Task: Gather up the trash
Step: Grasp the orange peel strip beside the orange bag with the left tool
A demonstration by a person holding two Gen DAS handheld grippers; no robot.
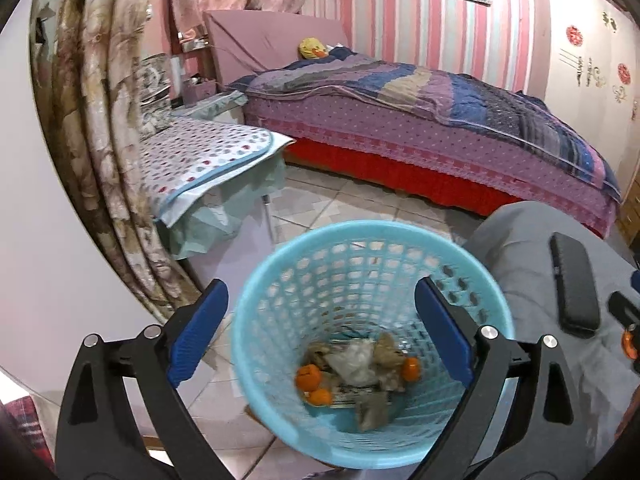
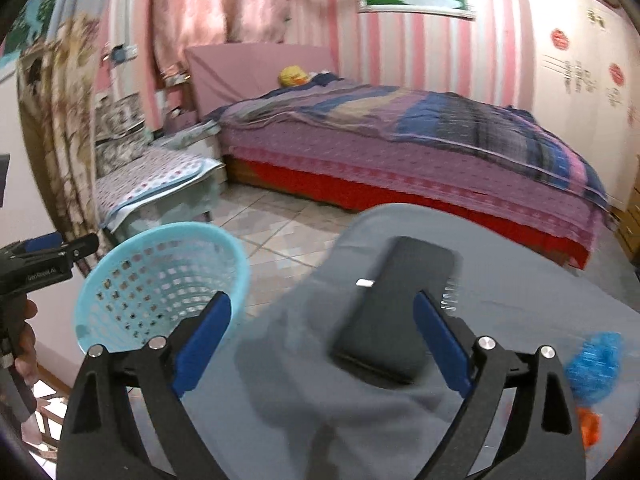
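Note:
A light blue plastic basket (image 1: 280, 280) stands on the tiled floor beside a grey-covered table (image 1: 520, 248). In it lie orange peels (image 1: 308, 376) and crumpled wrappers (image 1: 356, 360). My left gripper (image 1: 320, 292) hangs open over the basket's mouth with nothing between its blue pads. In the right wrist view the basket (image 2: 160, 248) is at the lower left, with the left gripper (image 2: 60, 246) beside its rim, held by a hand. My right gripper (image 2: 322, 300) is open above the grey table (image 2: 280, 380), holding nothing. A blurred blue crumpled scrap (image 2: 596, 364) and an orange bit (image 2: 590, 424) lie at its right.
A long black case (image 2: 394, 304) lies on the grey table ahead of the right fingers. Behind stand a bed (image 1: 440, 120) with a purple quilt, a low stand under a dotted cloth (image 1: 208, 160), and a floral curtain (image 1: 100, 140) at the left.

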